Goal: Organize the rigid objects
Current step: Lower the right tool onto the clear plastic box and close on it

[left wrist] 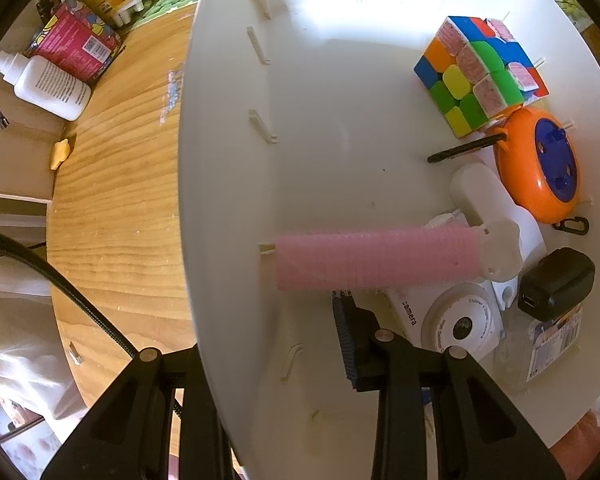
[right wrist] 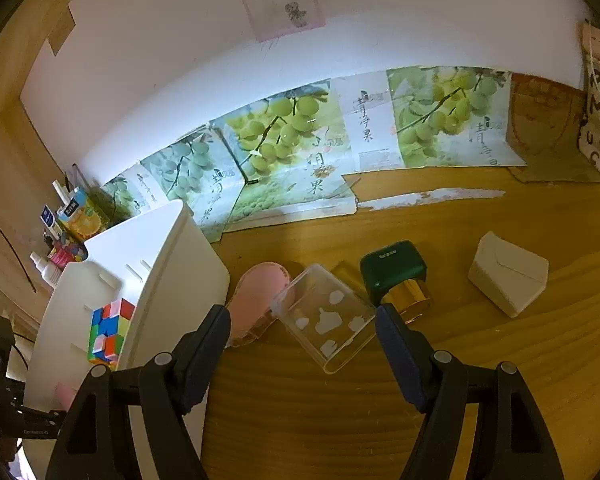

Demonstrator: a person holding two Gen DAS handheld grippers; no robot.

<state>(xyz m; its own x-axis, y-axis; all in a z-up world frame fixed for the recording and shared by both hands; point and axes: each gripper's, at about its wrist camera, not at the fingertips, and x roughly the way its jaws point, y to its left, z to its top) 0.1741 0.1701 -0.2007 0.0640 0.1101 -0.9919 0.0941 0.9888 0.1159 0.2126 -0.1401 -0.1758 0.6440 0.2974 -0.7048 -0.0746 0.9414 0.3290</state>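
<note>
A white bin point(left wrist: 228, 184) holds a colour cube point(left wrist: 476, 76), an orange and blue disc point(left wrist: 540, 164), a pink ribbed roller point(left wrist: 376, 258), a white toy camera point(left wrist: 456, 324) and a black charger point(left wrist: 556, 282). My left gripper point(left wrist: 268, 340) straddles the bin's wall, one finger inside point(left wrist: 346, 340), the other outside and hidden by the wall. My right gripper point(right wrist: 302, 344) is open above the wooden table, its fingers either side of a clear plastic case point(right wrist: 326, 318). The bin point(right wrist: 172, 280) stands to its left.
On the table by the right gripper lie a pink oval object point(right wrist: 256, 300), a green and gold bottle point(right wrist: 398, 276) and a white box point(right wrist: 508, 274). Grape-print cartons point(right wrist: 284, 148) line the wall. A white bottle point(left wrist: 44, 84) and snack packs point(left wrist: 76, 38) stand left of the bin.
</note>
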